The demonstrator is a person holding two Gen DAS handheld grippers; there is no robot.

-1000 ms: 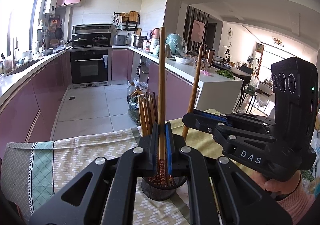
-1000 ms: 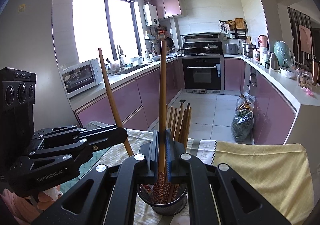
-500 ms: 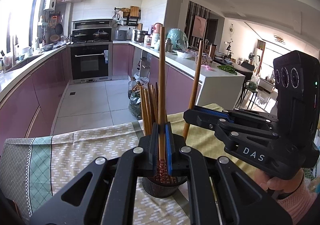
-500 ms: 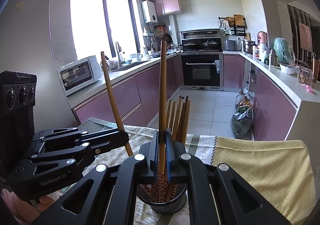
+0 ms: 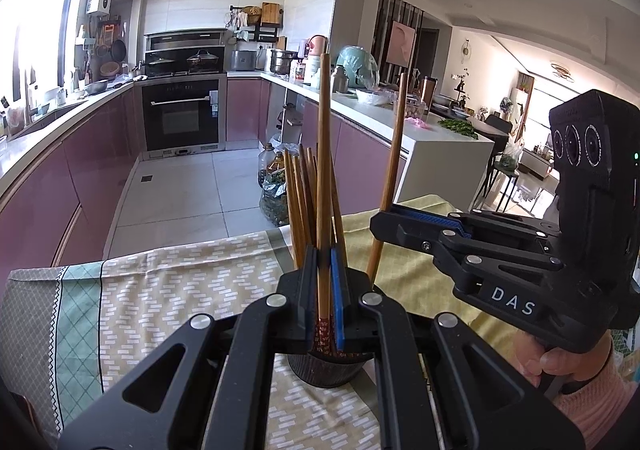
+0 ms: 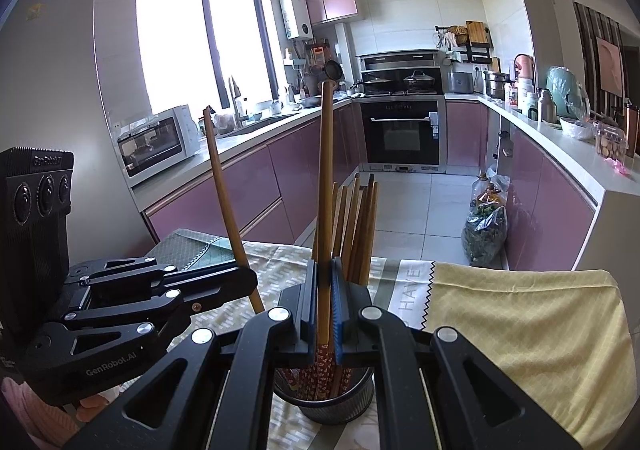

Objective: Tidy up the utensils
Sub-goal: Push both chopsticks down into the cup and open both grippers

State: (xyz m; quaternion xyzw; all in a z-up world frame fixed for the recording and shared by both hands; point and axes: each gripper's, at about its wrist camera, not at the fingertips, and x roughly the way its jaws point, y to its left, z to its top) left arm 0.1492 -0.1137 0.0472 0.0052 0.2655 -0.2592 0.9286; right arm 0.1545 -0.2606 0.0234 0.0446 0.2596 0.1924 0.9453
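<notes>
My left gripper (image 5: 325,264) is shut on one upright wooden chopstick (image 5: 323,169), whose patterned red lower end hangs over a dark mesh holder (image 5: 324,370). Several more chopsticks (image 5: 300,201) stand in the holder. In the right wrist view my right gripper (image 6: 325,276) is shut on a second upright chopstick (image 6: 326,177) above the same holder (image 6: 332,406). Each gripper also shows in the other's view: the right gripper (image 5: 384,219) grips its leaning chopstick (image 5: 394,153), and the left gripper (image 6: 244,280) grips its own (image 6: 224,185).
The holder stands on a table covered by a patterned green, beige and yellow cloth (image 5: 160,290), whose far edge drops to the kitchen floor. A hand in a pink sleeve (image 5: 576,378) holds the right gripper. Purple cabinets and an oven lie far behind.
</notes>
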